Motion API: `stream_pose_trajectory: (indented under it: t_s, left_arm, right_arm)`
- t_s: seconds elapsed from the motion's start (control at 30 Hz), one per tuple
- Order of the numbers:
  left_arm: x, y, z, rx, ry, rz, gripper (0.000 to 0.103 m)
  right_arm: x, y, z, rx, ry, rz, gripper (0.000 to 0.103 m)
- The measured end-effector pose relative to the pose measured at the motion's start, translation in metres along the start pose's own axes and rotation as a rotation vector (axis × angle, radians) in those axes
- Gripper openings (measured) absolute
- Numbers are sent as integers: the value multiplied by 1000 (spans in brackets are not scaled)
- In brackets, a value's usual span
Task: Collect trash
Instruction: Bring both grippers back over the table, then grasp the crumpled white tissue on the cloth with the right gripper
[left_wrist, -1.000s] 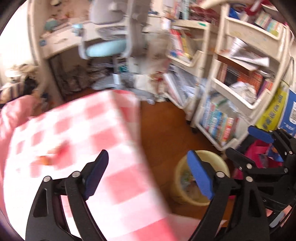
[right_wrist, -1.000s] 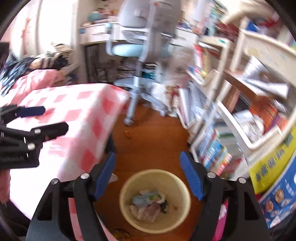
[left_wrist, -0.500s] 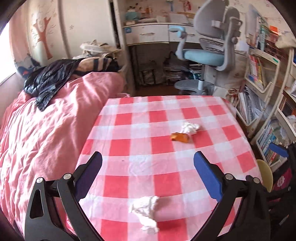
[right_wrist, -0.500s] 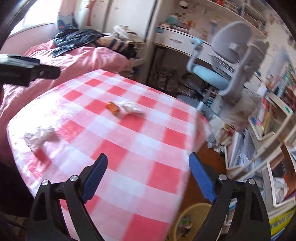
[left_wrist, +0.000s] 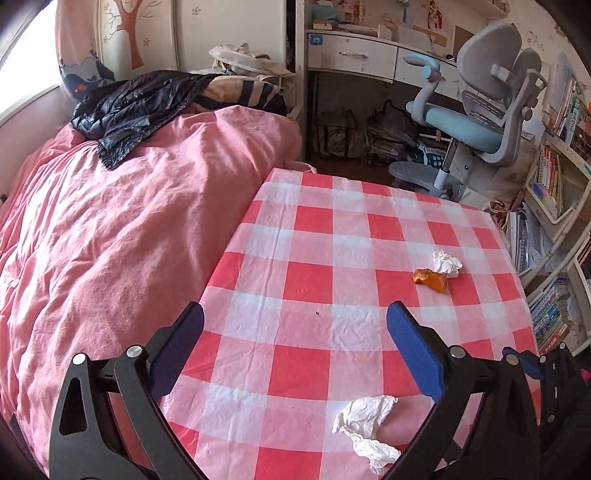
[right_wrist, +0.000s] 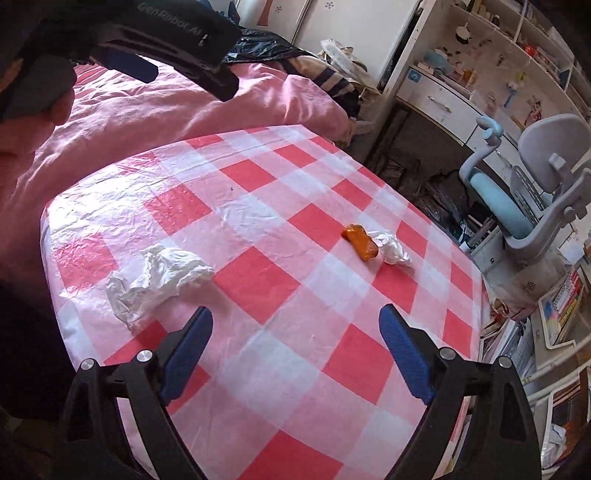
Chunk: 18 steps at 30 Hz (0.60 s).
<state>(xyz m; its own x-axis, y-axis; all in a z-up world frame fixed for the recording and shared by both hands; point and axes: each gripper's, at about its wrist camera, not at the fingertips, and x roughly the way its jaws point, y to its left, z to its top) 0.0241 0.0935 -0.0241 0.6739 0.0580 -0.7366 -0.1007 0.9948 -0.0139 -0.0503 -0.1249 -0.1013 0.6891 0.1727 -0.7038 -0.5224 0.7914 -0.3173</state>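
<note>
Tissue (right_wrist: 155, 284) lies below left tool (right_wrist: 147, 44) marked "GenRobot.AI".

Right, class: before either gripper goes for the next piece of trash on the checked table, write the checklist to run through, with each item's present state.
1. Left gripper empty, jaws wide: ok.
2. Right gripper empty, jaws wide: ok.
3. Large crumpled tissue lying free near the left gripper: ok.
4. Orange wrapper touching the small tissue; separate grasp possible: cannot tell.
5. Tablecloth bare of other objects around the trash: ok.
6. Trash bin in sight for the drop: not ok, in neither view.
</note>
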Motion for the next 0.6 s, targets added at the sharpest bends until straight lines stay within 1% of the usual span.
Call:
stream_pose_trajectory:
  t_s: [0.13,0.27,0.47,0.6]
  left_arm:
    - [9,4,2,10,22,2,96]
    - [10,17,6,-9,17,7,96]
    - [13,50,9,-99,31,31,96]
    - [18,63,8,-163,49,16,96]
  right_arm:
    - [3,8,6,-10,-5,18,88]
    - [5,15,10,-17,-10,42,88]
    - [6,24,13,-33,-12,78,88]
    - [7,28,13,-31,-8,115,88]
